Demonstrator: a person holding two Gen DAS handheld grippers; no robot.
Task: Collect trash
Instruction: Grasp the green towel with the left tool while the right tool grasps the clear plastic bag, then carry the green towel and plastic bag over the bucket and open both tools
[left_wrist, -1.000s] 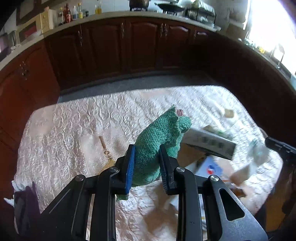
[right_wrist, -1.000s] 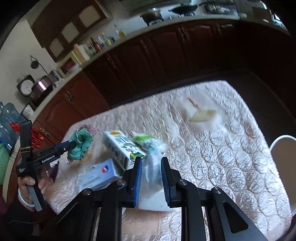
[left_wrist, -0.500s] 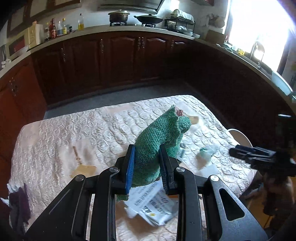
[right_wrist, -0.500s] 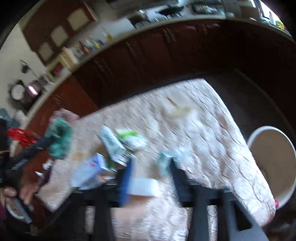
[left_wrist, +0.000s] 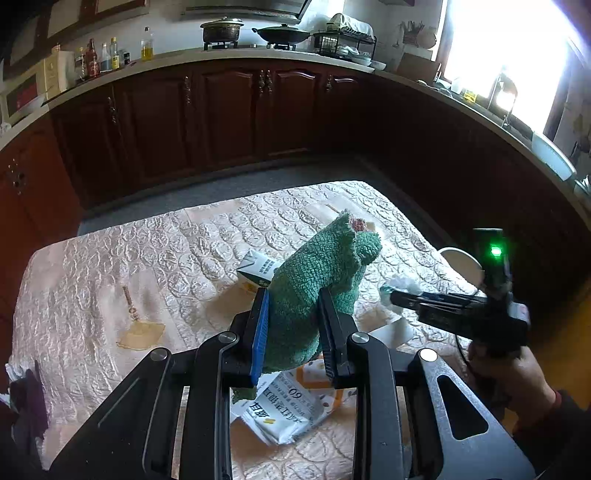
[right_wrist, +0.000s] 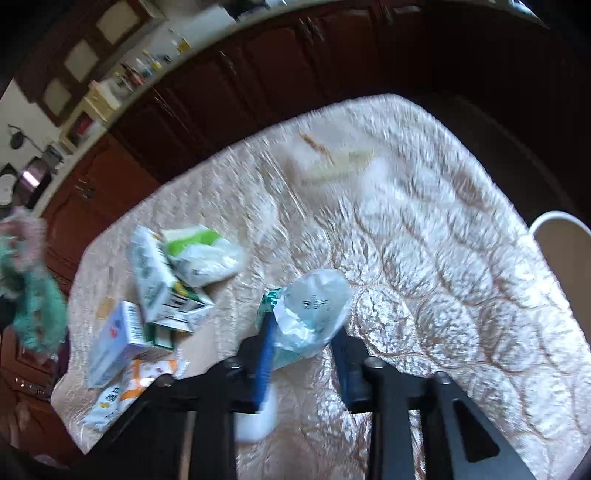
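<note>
A green terry cloth (left_wrist: 317, 291) is clamped upright between the narrowly parted fingers of the left gripper (left_wrist: 293, 332), held above the quilted cream tablecloth (left_wrist: 177, 258). In the right wrist view, a crumpled clear plastic wrapper (right_wrist: 310, 314) with a teal edge is pinched between the jaws of the right gripper (right_wrist: 304, 354) — the jaws are drawn in about as far as they go, and the wrapper bulges out above them. Further trash is seen lying on the table at the left of that view: a white-and-green milk carton (right_wrist: 159, 280), a blue-and-white box (right_wrist: 118, 339) touching it, a green-and-white plastic bag (right_wrist: 199, 254) just behind, and an orange-and-white snack packet (right_wrist: 125, 391) near the table edge. A white bin (right_wrist: 561, 240) is visible beside the table at the right.
</note>
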